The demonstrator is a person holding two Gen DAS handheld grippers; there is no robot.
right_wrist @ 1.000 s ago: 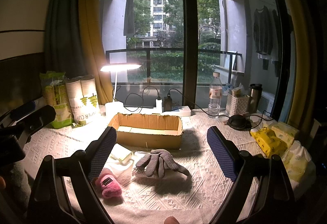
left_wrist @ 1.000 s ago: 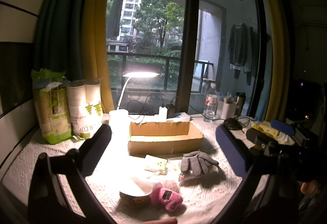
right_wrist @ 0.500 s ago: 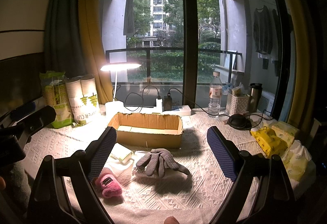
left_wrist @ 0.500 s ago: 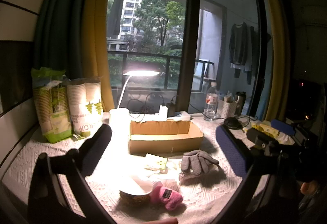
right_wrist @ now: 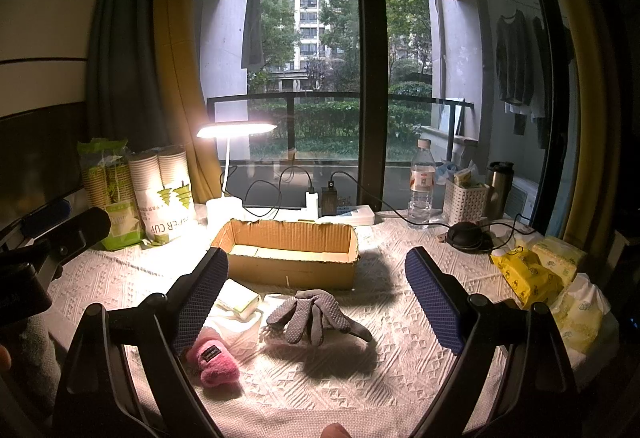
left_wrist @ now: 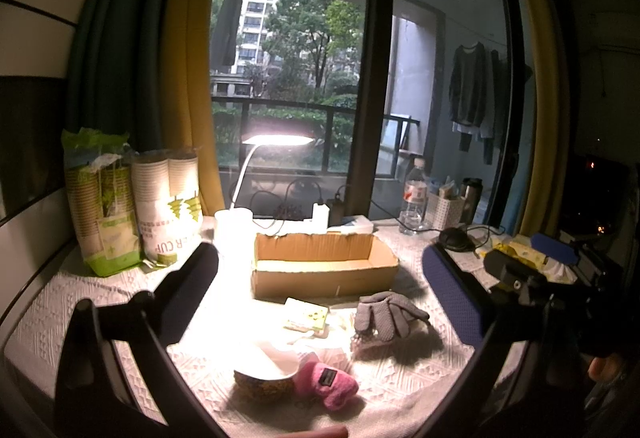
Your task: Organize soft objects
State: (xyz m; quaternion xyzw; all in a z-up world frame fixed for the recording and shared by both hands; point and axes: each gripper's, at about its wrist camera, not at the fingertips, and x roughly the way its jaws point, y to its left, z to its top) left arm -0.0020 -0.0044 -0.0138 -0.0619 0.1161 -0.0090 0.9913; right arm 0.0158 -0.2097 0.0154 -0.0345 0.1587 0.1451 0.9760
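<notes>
An open cardboard box (left_wrist: 324,270) (right_wrist: 290,258) sits mid-table. In front of it lie a grey dotted glove (left_wrist: 384,314) (right_wrist: 314,314), a pink fuzzy mitten (left_wrist: 330,386) (right_wrist: 214,358), a pale green tissue pack (left_wrist: 306,316) (right_wrist: 238,300) and white crumpled tissue (right_wrist: 240,330). A paper bowl (left_wrist: 266,378) lies beside the mitten. My left gripper (left_wrist: 320,290) is open and empty above these things. My right gripper (right_wrist: 316,298) is open and empty, with the glove between its fingers in view.
A lit desk lamp (right_wrist: 236,130) stands behind the box. Sleeves of paper cups (left_wrist: 164,206) stand at the left. A water bottle (right_wrist: 422,182), a white basket (right_wrist: 466,202), a steel mug (right_wrist: 500,182) and yellow tissue packs (right_wrist: 528,274) are at the right.
</notes>
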